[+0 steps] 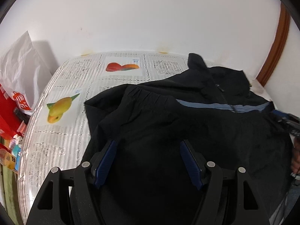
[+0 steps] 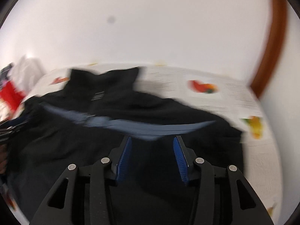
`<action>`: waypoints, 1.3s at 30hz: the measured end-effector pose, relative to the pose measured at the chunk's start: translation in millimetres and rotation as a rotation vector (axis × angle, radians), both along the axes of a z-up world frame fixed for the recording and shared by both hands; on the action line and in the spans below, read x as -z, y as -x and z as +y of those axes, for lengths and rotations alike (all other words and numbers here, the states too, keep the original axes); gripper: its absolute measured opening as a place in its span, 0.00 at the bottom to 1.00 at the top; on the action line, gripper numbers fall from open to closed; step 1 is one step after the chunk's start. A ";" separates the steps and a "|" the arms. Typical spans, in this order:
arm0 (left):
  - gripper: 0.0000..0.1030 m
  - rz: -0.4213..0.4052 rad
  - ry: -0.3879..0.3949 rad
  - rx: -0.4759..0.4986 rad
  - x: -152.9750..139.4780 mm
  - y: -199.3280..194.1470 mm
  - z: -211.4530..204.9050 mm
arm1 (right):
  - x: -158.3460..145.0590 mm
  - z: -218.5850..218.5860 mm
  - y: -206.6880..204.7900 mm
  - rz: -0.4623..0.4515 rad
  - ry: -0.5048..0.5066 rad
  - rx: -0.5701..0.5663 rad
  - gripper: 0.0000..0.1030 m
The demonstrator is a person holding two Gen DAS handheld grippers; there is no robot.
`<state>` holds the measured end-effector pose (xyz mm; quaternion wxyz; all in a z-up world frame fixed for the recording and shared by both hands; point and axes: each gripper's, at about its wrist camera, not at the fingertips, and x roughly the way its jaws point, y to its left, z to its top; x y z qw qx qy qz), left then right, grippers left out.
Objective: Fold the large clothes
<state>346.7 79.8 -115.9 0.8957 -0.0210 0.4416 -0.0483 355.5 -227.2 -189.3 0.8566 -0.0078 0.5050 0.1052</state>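
Standing far left of the left tool, a white MINISO shopping bag shows its red logo patch above red boxes. Ahead-left on the table, a fruit-print tablecloth shows a yellow mango picture. The black zip jacket, grey-blue stripe across, lies under both tools. The left tool's blue pads stand wide apart above the cloth, gripping nothing. The right tool, blurred, is partly open over the stripe; whether it pinches fabric I cannot tell.
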 end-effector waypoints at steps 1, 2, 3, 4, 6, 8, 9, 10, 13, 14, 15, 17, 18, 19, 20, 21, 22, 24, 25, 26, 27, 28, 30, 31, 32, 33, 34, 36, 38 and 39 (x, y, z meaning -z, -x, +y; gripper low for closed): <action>0.67 -0.007 -0.002 0.003 -2.4 4.7 0.8 | 3.3 8.2 -1.5 0.012 -0.012 -0.016 0.46; 0.67 -0.013 -0.004 0.007 -4.6 11.3 2.5 | 8.9 17.7 -3.4 0.027 -0.018 -0.026 0.46; 0.67 -0.014 -0.004 0.010 -5.6 16.6 3.9 | 14.5 24.0 -5.7 0.039 -0.014 -0.022 0.46; 0.67 -0.011 -0.003 0.012 -5.5 20.6 5.5 | 21.8 27.1 -10.4 0.055 -0.014 -0.011 0.46; 0.68 -0.002 0.000 0.024 -1.4 28.3 9.6 | 35.8 30.6 -20.3 0.108 -0.043 0.008 0.43; 0.68 0.006 -0.008 0.023 3.6 33.7 13.2 | 41.2 30.8 -25.3 0.122 -0.063 0.012 0.17; 0.68 0.011 -0.008 0.018 5.8 35.3 15.1 | 42.8 32.2 -27.8 0.128 -0.062 -0.004 0.15; 0.68 0.017 0.001 0.012 8.2 36.3 18.0 | 42.5 34.4 -30.3 0.125 -0.066 -0.020 0.07; 0.68 0.019 0.027 0.005 8.7 33.3 24.3 | 28.5 33.2 -27.5 0.069 -0.062 -0.044 0.05; 0.68 0.014 0.030 0.004 7.4 33.3 25.3 | 14.6 34.3 -23.5 0.010 -0.050 -0.053 0.05; 0.68 0.009 0.028 0.002 5.7 32.6 25.9 | 6.3 35.9 -22.3 -0.023 -0.047 -0.057 0.05; 0.68 -0.002 0.023 -0.007 3.3 30.9 26.8 | -11.5 40.5 -20.6 -0.097 -0.036 -0.063 0.04; 0.68 -0.008 0.021 -0.016 2.1 29.5 27.5 | -15.5 43.0 -22.0 -0.115 -0.033 -0.066 0.04; 0.68 -0.012 0.018 -0.023 1.7 29.5 28.0 | -15.2 47.0 -25.6 -0.125 -0.023 -0.071 0.04; 0.68 -0.019 0.013 -0.033 1.0 28.3 28.3 | -11.9 49.5 -29.0 -0.122 -0.008 -0.071 0.04; 0.68 -0.026 0.009 -0.037 1.1 27.3 27.5 | -4.9 52.8 -33.5 -0.109 0.006 -0.068 0.04; 0.68 -0.033 0.001 -0.040 0.9 25.6 26.6 | 4.1 54.0 -38.0 -0.089 0.016 -0.062 0.04; 0.68 -0.037 -0.002 -0.042 1.3 21.6 24.9 | 28.0 54.8 -44.7 -0.044 0.034 -0.043 0.05; 0.68 -0.035 -0.002 -0.043 1.6 19.9 24.1 | 37.1 54.1 -46.7 -0.026 0.034 -0.037 0.06; 0.68 -0.032 -0.001 -0.043 1.6 16.9 23.0 | 43.4 52.8 -48.1 -0.009 0.030 -0.032 0.08; 0.68 -0.033 -0.003 -0.038 1.1 12.5 20.7 | 47.0 50.2 -48.4 0.009 0.021 -0.027 0.08; 0.68 -0.035 -0.008 -0.035 0.9 10.7 19.2 | 44.1 45.4 -47.4 0.010 0.003 -0.025 0.11; 0.68 -0.049 -0.025 -0.031 -0.4 3.4 14.6 | 27.8 32.6 -39.5 -0.022 -0.019 -0.016 0.22; 0.68 -0.054 -0.027 -0.031 0.0 1.3 13.5 | 20.6 26.5 -34.9 -0.043 -0.019 0.000 0.34; 0.68 -0.058 -0.029 -0.034 1.5 -3.4 11.9 | 10.4 15.5 -27.7 -0.080 -0.015 0.025 0.42; 0.68 -0.057 -0.032 -0.038 3.5 -6.1 11.1 | 3.5 3.7 -21.6 -0.109 -0.006 0.045 0.44; 0.68 -0.053 -0.037 -0.040 6.3 -9.3 9.5 | 2.1 -3.2 -19.0 -0.117 0.004 0.059 0.44; 0.68 -0.040 -0.073 -0.035 14.7 -17.5 3.0 | 11.0 -24.3 -17.9 -0.089 0.044 0.093 0.44; 0.68 -0.035 -0.109 -0.033 19.8 -21.4 -1.1 | 30.4 -39.6 -20.4 -0.039 0.086 0.126 0.43; 0.68 -0.033 -0.122 -0.036 22.2 -22.7 -2.8 | 39.5 -45.4 -22.3 -0.013 0.104 0.144 0.43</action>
